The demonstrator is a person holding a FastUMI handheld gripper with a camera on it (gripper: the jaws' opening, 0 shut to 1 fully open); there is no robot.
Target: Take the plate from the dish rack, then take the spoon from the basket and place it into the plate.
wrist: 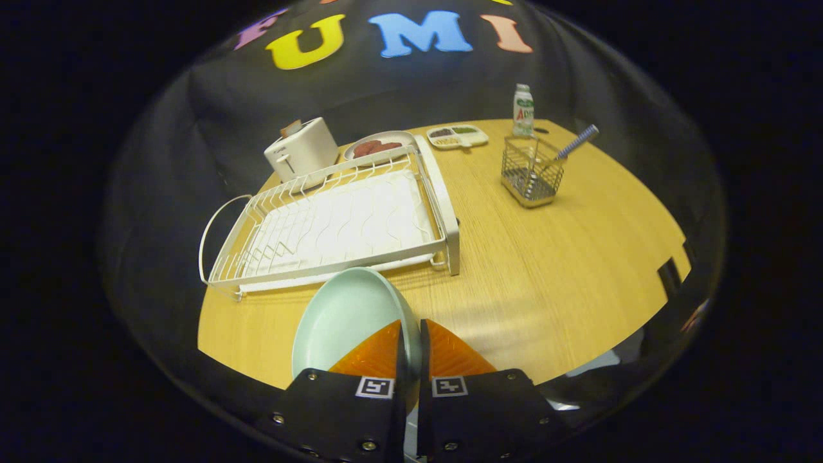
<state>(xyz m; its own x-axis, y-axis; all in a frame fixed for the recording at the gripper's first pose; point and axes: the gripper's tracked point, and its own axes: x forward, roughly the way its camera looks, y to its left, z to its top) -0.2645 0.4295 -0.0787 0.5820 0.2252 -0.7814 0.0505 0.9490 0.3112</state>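
Between the fingers (411, 334), pinched by its rim, hangs the pale green round plate (344, 318), out of the white wire dish rack (334, 222); at one o'clock the striped-handled spoon (575, 143) waits in the wire mesh basket (530, 173).

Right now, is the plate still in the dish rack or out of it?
Out. The plate sits gripped by its rim in the closed jaws, in front of the empty dish rack.

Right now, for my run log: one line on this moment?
gripper: shut on plate rim | plate: out of dish rack | spoon: in basket
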